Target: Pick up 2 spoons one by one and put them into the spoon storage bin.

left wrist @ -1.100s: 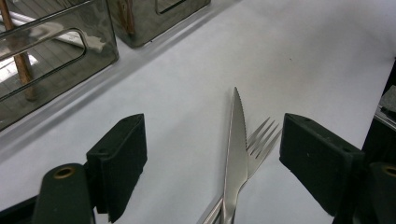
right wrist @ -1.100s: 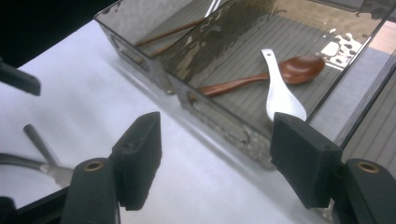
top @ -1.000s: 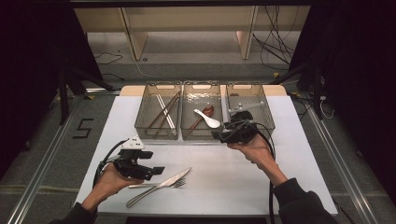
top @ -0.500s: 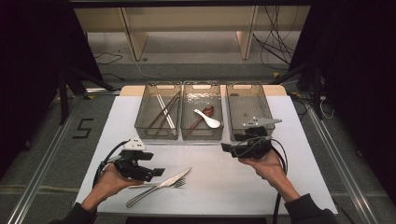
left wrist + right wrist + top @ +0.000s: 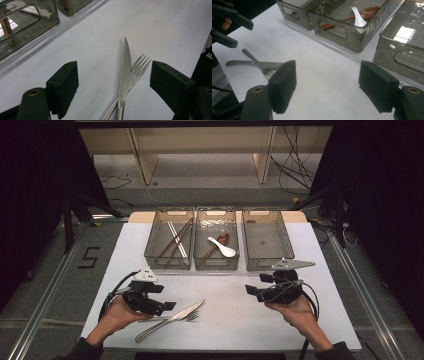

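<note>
currently listed at the lower left of the high view: a knife (image 5: 170, 321) laid across a fork (image 5: 190, 316) on the white table (image 5: 225, 295), with the left gripper (image 5: 167, 306) held just over their handles, jaws apart and empty. at the lower right, the right gripper (image 5: 248, 290) is recorded, its jaws just opened wider with nothing between. risk noted: because the two pieces overlap, both may be pinched together, or the smooth knife may slip and skid.
</note>
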Available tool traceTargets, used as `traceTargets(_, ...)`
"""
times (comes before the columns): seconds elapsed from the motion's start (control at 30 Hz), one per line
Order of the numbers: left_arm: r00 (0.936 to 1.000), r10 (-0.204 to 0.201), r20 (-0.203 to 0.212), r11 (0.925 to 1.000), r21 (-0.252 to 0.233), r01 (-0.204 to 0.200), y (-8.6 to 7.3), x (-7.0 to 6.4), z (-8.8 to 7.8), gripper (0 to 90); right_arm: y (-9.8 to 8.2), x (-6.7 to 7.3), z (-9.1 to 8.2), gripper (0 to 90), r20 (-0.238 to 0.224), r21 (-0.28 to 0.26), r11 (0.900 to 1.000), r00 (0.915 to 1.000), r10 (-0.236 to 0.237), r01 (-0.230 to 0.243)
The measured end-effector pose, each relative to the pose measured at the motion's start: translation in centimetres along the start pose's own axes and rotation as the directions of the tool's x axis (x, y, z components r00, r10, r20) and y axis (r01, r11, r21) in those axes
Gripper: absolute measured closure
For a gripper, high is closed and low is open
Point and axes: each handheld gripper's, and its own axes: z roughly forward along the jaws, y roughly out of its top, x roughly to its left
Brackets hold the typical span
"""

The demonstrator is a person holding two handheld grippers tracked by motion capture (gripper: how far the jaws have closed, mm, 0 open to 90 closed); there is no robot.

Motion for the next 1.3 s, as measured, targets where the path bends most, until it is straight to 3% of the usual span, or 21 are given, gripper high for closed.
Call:
traceTargets(0.37,0.9997,0.023,0.0,0.9964,0.082,-0.023,0.0,-0.2,0.3,22.5,-1.1,-0.2,-0.6,29.2,0.009,0.011,1.0,0.9998,0.017,-0.017)
traceTargets(0.67,0.9988,0.049,-0.008,0.9797,0.195,-0.047,-0.1,-0.7,1.2,24.4,-1.7,-0.2,-0.8,28.5,0.012,0.024,1.0,0.9998,0.016,-0.016)
traceTargets(0.8,0.9977,0.067,-0.01,0.9675,0.245,-0.062,-0.2,-1.0,1.6,26.9,-1.9,-0.2,-0.7,28.5,0.007,0.032,0.999,0.9998,0.019,-0.019)
traceTargets(1.1,0.9925,0.12,-0.024,0.929,0.355,-0.103,-0.7,-1.5,2.7,29.5,-1.9,0.0,-0.6,28.5,0.002,0.036,0.999,0.9999,0.012,-0.012)
traceTargets(1.17,0.9911,0.13,-0.029,0.9232,0.368,-0.11,-0.8,-1.5,2.8,29.8,-1.9,0.0,-0.6,28.4,0.001,0.038,0.999,0.9999,0.011,-0.011)
traceTargets(1.23,0.9917,0.124,-0.033,0.923,0.371,-0.103,-0.8,-1.6,3.0,30.0,-1.9,0.1,-0.6,28.3,-0.001,0.038,0.999,0.9999,0.011,-0.011)
traceTargets(1.3,0.9903,0.134,-0.035,0.9163,0.385,-0.111,-0.8,-1.6,3.2,30.2,-1.9,0.1,-0.6,28.2,0.0,0.039,0.999,0.9999,0.012,-0.012)
